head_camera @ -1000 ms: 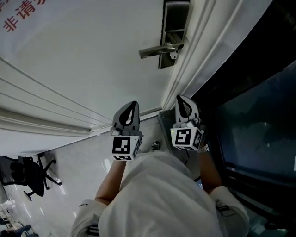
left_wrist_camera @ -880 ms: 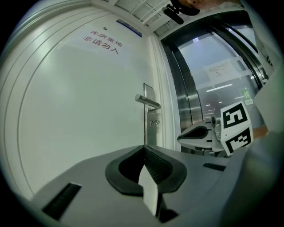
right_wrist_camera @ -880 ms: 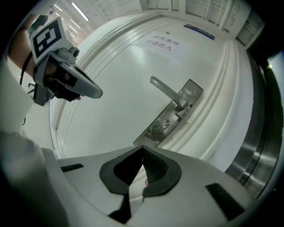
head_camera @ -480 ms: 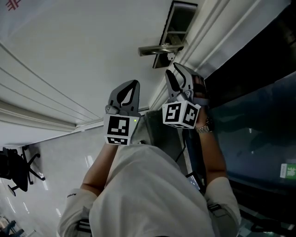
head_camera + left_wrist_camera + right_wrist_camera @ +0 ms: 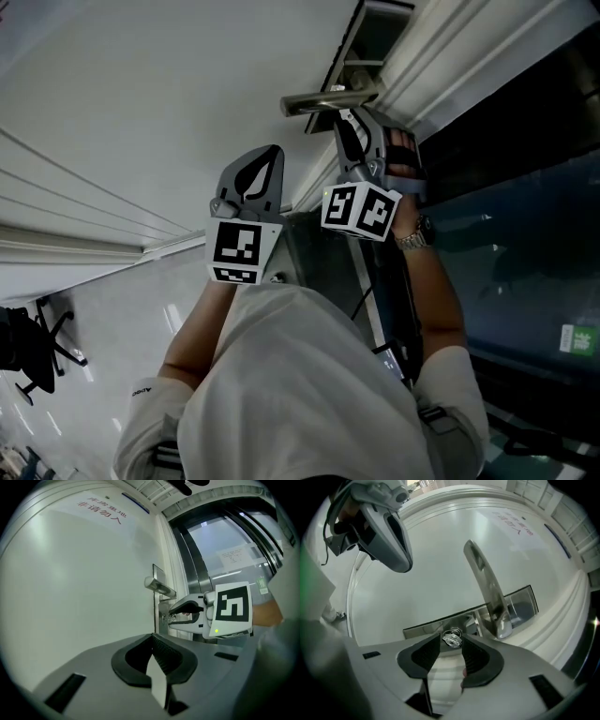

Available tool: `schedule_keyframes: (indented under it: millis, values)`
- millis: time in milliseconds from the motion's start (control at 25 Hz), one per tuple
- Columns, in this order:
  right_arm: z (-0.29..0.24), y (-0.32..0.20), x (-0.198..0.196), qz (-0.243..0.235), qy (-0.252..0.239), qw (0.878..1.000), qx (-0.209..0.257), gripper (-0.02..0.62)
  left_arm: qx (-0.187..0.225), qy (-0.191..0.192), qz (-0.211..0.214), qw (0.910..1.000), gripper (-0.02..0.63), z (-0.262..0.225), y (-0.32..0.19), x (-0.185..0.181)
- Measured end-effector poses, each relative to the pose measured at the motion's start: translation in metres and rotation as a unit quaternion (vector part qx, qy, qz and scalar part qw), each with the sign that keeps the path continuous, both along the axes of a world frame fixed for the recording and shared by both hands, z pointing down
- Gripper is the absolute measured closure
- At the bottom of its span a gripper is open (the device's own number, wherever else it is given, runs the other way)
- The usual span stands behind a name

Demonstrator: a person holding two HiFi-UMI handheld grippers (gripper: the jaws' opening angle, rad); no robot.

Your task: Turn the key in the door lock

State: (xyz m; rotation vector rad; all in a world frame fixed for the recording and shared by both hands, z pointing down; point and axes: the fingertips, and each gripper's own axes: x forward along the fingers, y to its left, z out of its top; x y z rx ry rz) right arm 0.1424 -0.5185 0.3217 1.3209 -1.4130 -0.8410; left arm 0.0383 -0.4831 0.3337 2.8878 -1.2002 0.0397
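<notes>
Raised higher, the right gripper [image 5: 356, 131] had just opened its jaws around the key [image 5: 452, 640], unclamped; the left gripper [image 5: 153, 641] sat closed and empty. A square clamp on the key's head seemed needed before rolling.

Left gripper [image 5: 270, 155]: centre of the head view, pointing up-frame, jaws together with nothing between them. Right gripper [image 5: 345, 120]: upper centre-right, further up-frame than the left, marker cube tilted. Its jaws have just been opening and stand apart; the key [image 5: 452, 638] sits between the tips, unclamped. Left forearm [image 5: 192, 333] and right forearm [image 5: 439, 300] are bare and extended.
</notes>
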Motion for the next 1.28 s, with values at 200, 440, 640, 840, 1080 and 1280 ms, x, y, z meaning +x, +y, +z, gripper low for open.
schedule_keyframes:
  millis: [200,440,640,840,1080,1280]
  values:
    - [-0.002,-0.005,0.001,0.011,-0.027,1.0,0.012,0.466,-0.011,0.001,-0.002,0.9999,0.597,0.008,-0.007,-0.002]
    - [-0.003,-0.006,0.003,0.02,-0.048,0.998,0.027,0.479,-0.015,0.0,-0.002,0.9999,0.597,0.011,-0.006,-0.001]
    - [-0.003,-0.007,0.009,0.034,-0.065,0.997,0.035,0.577,-0.015,-0.002,-0.006,0.9999,0.597,0.011,-0.003,-0.001]
    - [-0.005,-0.009,0.008,0.036,-0.126,0.991,0.036,0.577,-0.015,-0.005,-0.01,0.9998,0.597,0.012,-0.001,-0.002]
    - [-0.007,-0.01,0.011,0.048,-0.426,0.903,0.0,0.578,-0.012,-0.009,-0.008,0.9999,0.597,0.011,0.004,0.004]
    - [-0.006,-0.01,0.017,0.065,-0.638,0.767,-0.005,0.582,-0.014,-0.016,-0.007,0.9998,0.597,0.015,0.009,0.01]
